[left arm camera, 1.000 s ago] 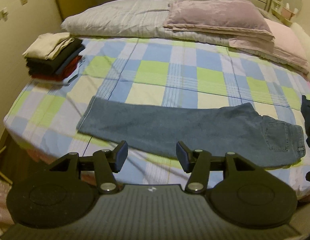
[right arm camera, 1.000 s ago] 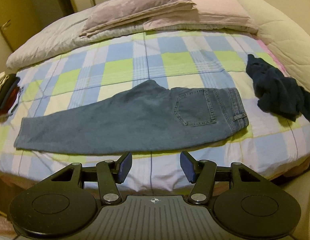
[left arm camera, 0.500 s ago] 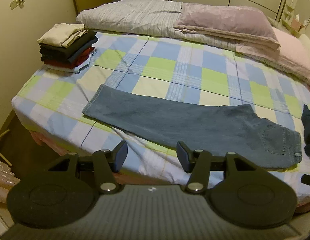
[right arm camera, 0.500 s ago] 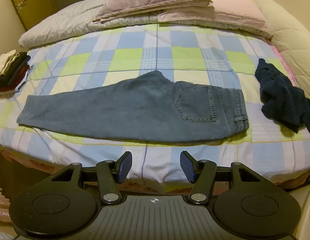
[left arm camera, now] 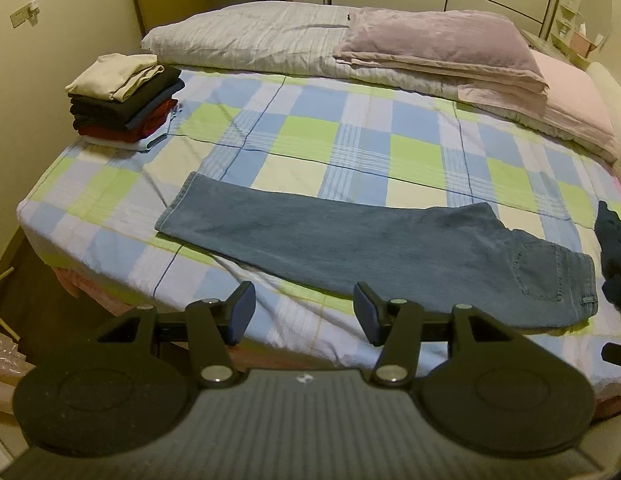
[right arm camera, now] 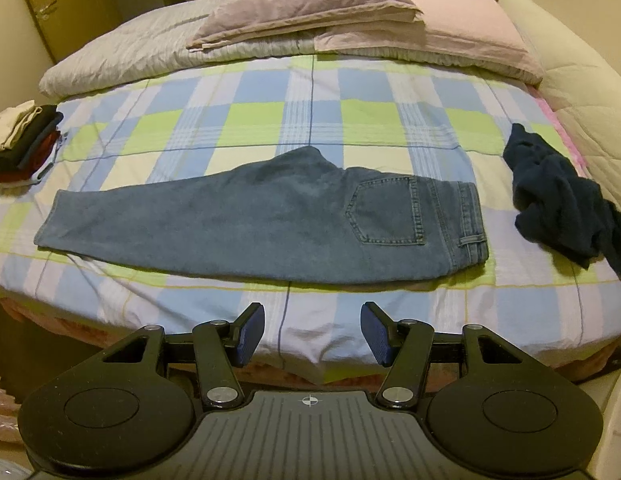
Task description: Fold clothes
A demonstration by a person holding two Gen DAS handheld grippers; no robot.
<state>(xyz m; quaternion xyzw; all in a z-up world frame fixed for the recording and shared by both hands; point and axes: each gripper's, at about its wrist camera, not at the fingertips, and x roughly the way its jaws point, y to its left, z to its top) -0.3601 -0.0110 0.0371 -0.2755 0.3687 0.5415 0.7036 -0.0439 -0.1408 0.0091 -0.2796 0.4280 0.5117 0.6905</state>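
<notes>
Two views look down across a bed (right arm camera: pixel 310 92) with a blue, green and white checked sheet. At the far left edge sits a stack of folded clothes (right arm camera: pixel 24 144). Across the middle lie blue jeans (right arm camera: pixel 250 228), flat, folded lengthwise, hems left, waistband right. To the right is a crumpled dark garment (right arm camera: pixel 562 208), apart from the jeans. Low in each frame, the left hand-held gripper (left arm camera: pixel 302 312) and right hand-held gripper (right arm camera: pixel 312 334) hover wide and empty over the bed's near edge.

Black gripper (right arm camera: pixel 312 332), blue-padded jaws
</notes>
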